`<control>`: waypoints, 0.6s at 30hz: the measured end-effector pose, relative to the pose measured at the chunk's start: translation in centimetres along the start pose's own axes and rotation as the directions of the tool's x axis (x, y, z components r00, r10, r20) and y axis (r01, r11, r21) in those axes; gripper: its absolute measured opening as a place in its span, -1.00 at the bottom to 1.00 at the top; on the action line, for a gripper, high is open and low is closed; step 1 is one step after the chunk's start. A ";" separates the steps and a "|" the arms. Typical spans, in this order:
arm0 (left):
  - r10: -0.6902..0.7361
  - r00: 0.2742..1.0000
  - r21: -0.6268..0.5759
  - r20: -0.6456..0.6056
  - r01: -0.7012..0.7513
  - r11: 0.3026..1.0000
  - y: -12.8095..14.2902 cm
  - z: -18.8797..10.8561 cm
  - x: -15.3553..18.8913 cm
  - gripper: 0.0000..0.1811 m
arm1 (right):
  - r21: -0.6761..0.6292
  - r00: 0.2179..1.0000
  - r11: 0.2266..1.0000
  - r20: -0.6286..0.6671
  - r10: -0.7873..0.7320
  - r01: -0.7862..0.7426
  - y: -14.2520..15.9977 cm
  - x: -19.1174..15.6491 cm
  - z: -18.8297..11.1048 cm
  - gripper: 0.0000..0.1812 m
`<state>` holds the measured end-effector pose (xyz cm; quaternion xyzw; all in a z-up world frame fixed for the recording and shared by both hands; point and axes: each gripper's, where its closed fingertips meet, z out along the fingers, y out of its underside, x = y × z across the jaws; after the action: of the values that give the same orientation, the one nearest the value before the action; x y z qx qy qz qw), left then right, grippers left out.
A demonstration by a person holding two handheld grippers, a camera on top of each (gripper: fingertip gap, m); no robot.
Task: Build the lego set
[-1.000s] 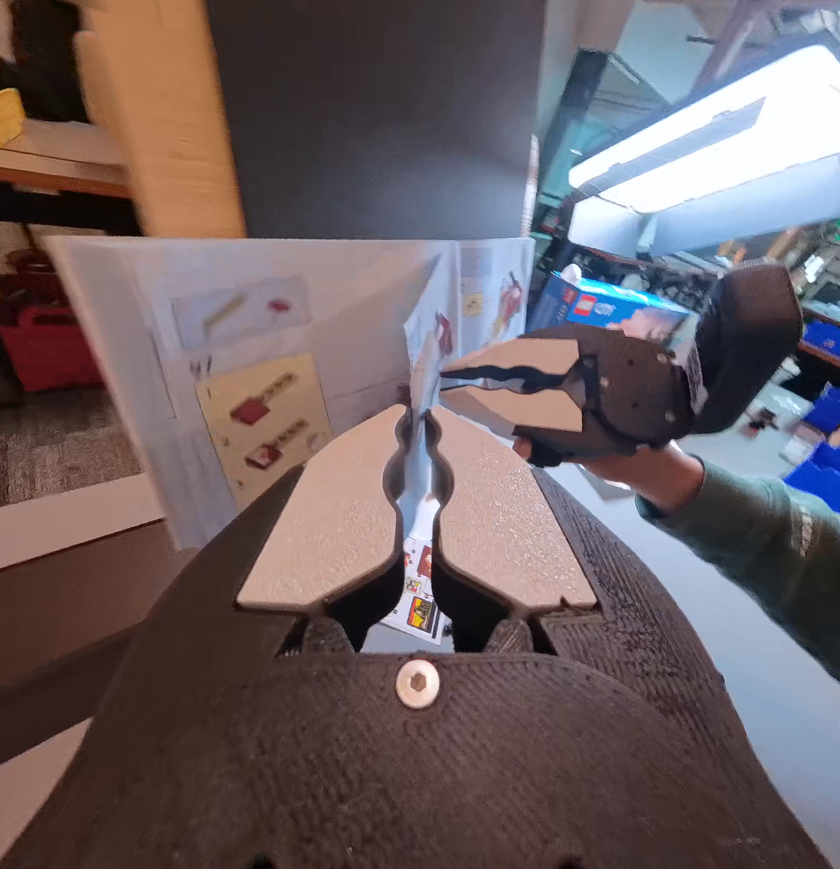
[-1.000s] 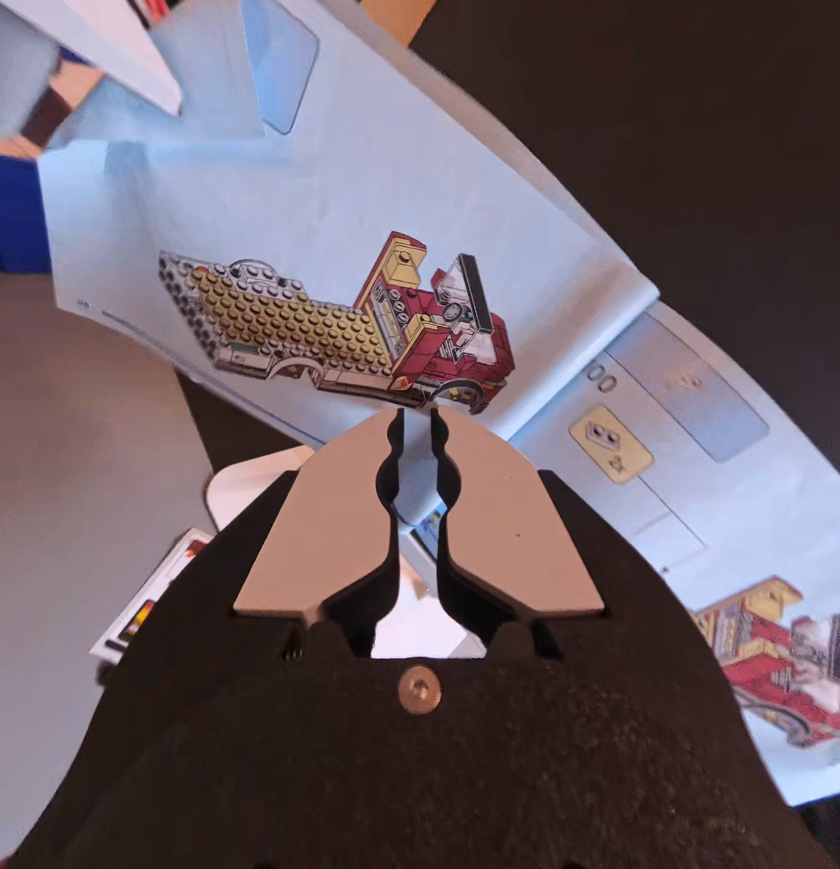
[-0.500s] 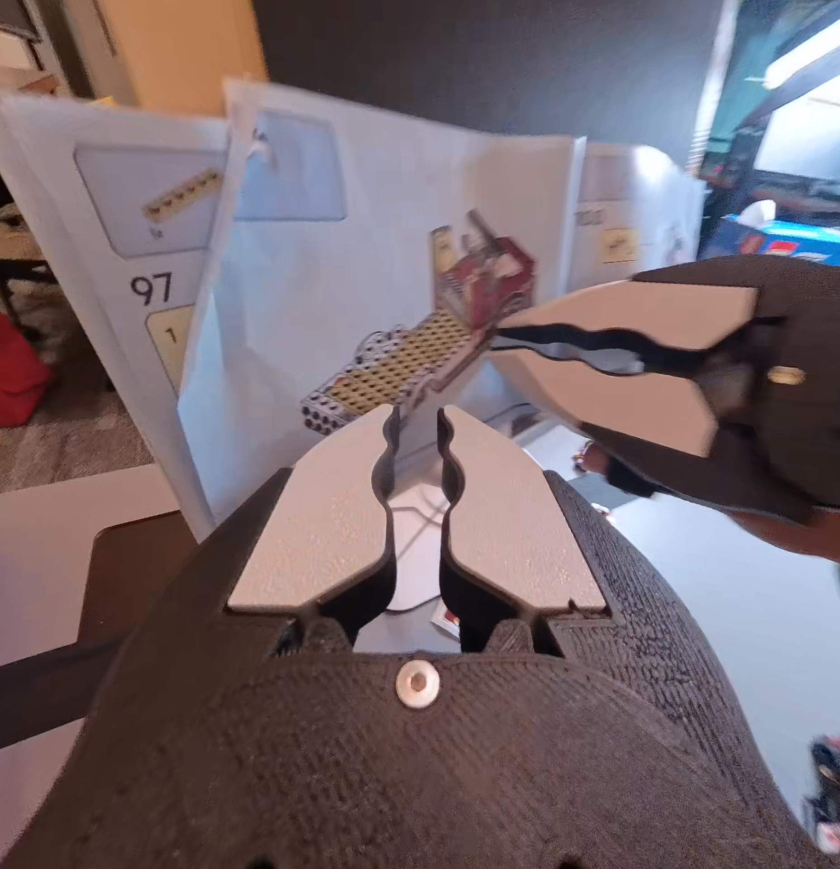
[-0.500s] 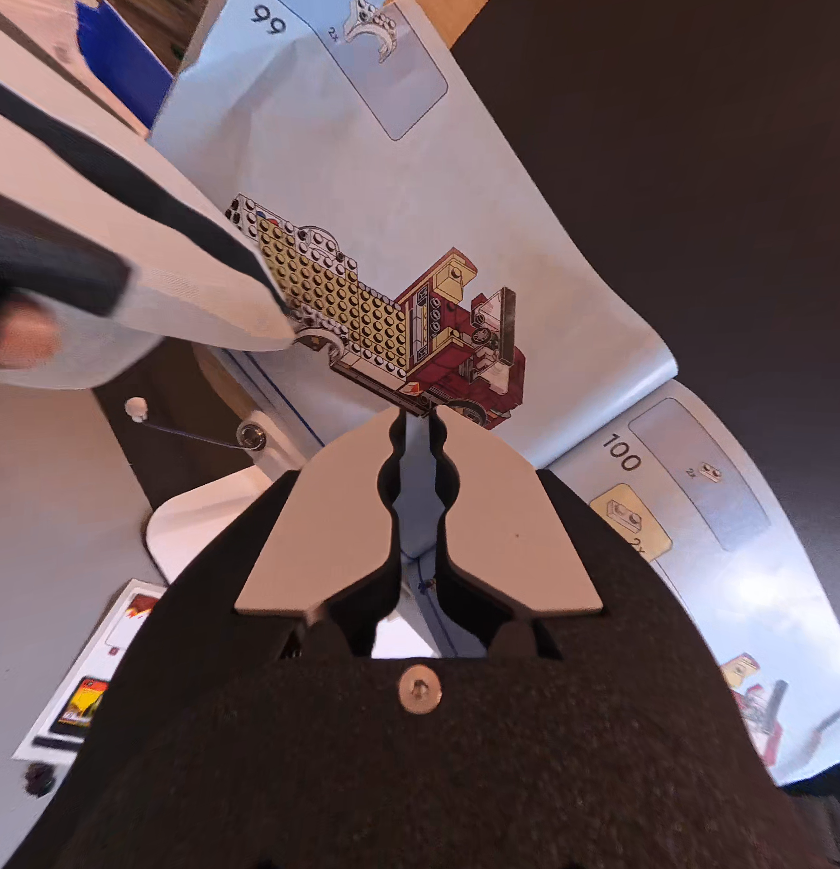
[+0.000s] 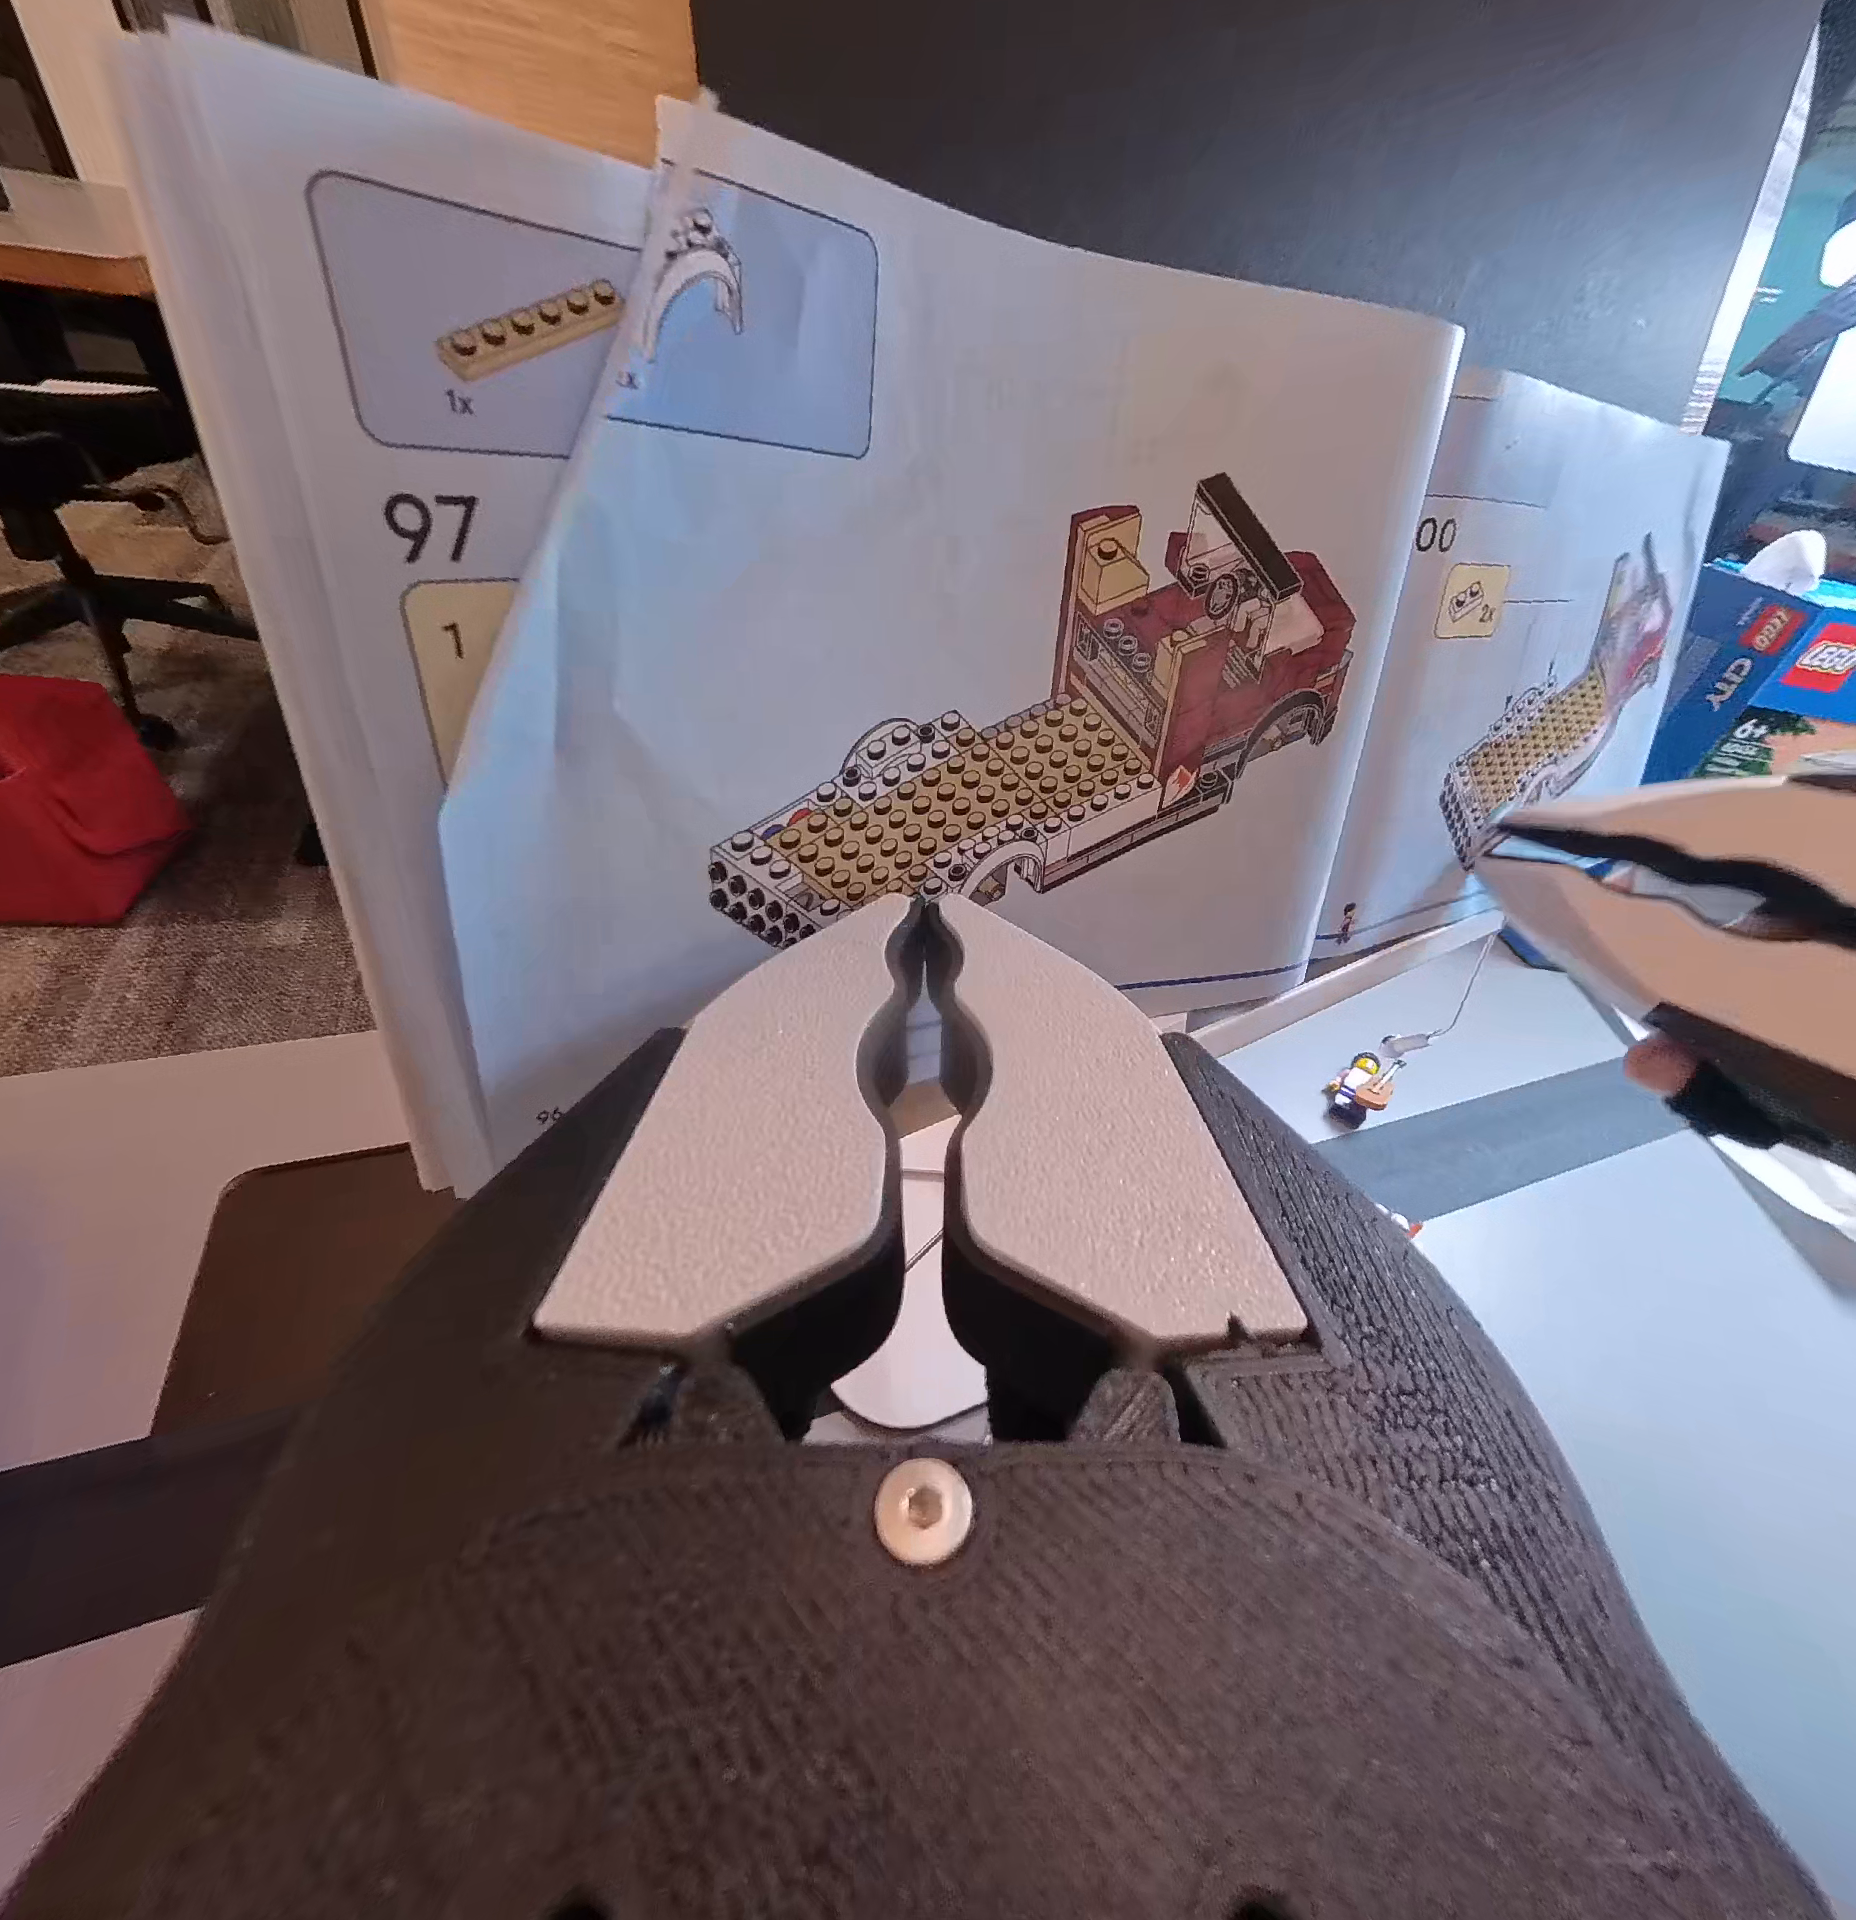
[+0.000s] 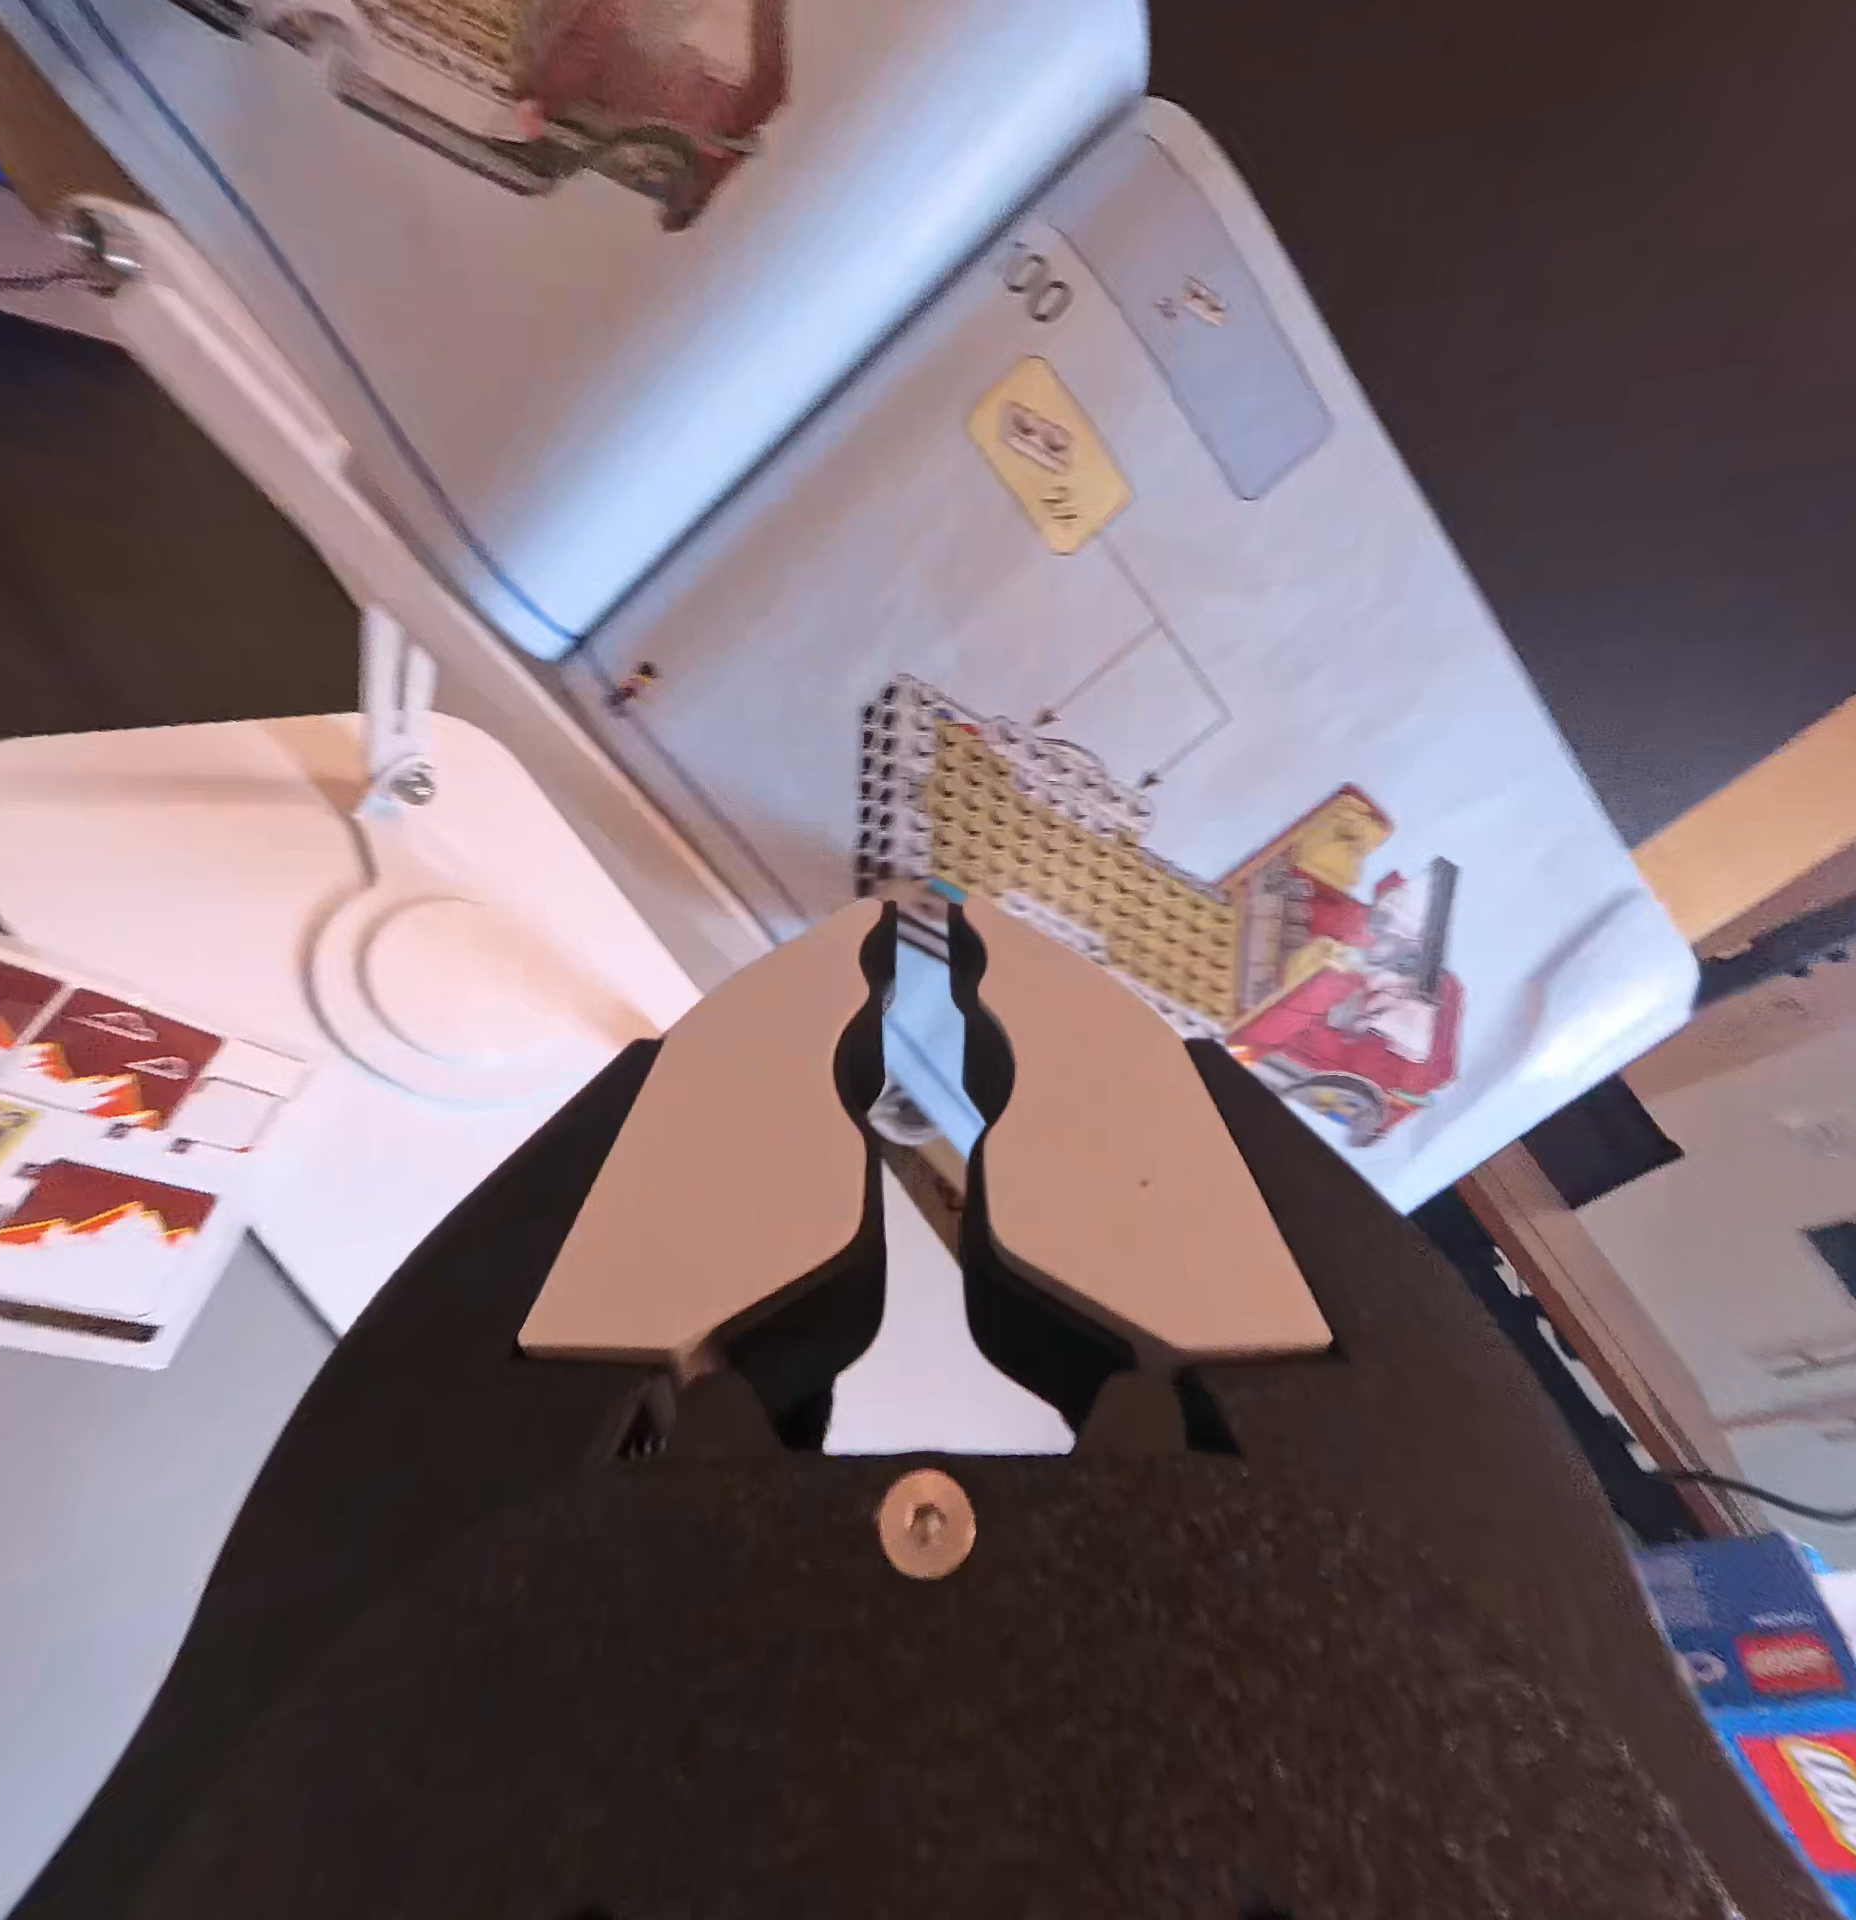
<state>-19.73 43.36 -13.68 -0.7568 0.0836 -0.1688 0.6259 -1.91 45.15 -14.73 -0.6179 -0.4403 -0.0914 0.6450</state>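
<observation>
The Lego instruction booklet (image 5: 903,582) stands open and upright on a white stand (image 6: 488,831). Its middle page shows a red truck with a tan flatbed. My left gripper (image 5: 924,916) is shut, its tips pinching the lower edge of that page just under the truck drawing. My right gripper (image 6: 919,914) is nearly closed on the lower edge of the right-hand page (image 6: 1267,644), and a strip of paper shows between its fingers. It also shows in the left wrist view (image 5: 1506,831) at the right. No loose bricks are in view.
A minifigure (image 5: 1365,1086) stands on the grey table. A blue Lego box (image 5: 1797,665) sits at the right, also in the right wrist view (image 6: 1817,1704). A sticker sheet (image 6: 93,1143) lies left of the stand. A red bag (image 5: 51,800) and an office chair (image 5: 72,468) are on the floor at left. The tips of one gripper are about 20 centimeters away from the tips of the other.
My left fingers have closed on the truck page. My right gripper has moved off that page, right and lower, onto the right-hand page. The pages now face the left camera more squarely.
</observation>
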 end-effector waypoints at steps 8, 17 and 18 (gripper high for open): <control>0.008 0.998 0.051 0.062 -0.011 0.999 0.3 -0.9 -1.4 -1.00 | -0.051 0.990 0.998 -0.136 -0.027 0.020 2.0 5.3 0.5 -0.80; 0.075 0.995 0.062 0.070 -0.079 0.995 0.2 -0.9 -1.5 -1.00 | -0.074 0.976 0.997 -0.216 -0.041 0.026 1.4 9.6 0.6 -0.85; 0.072 0.995 0.081 0.073 -0.078 0.994 0.3 -0.9 -1.5 -1.00 | -0.062 0.980 0.998 -0.201 0.008 -0.021 1.8 8.9 0.5 -0.85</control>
<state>-21.47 42.95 -14.01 -0.7317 0.0830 -0.1220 0.6654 4.34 49.81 -9.98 -0.6290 -0.3656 -0.1626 0.6665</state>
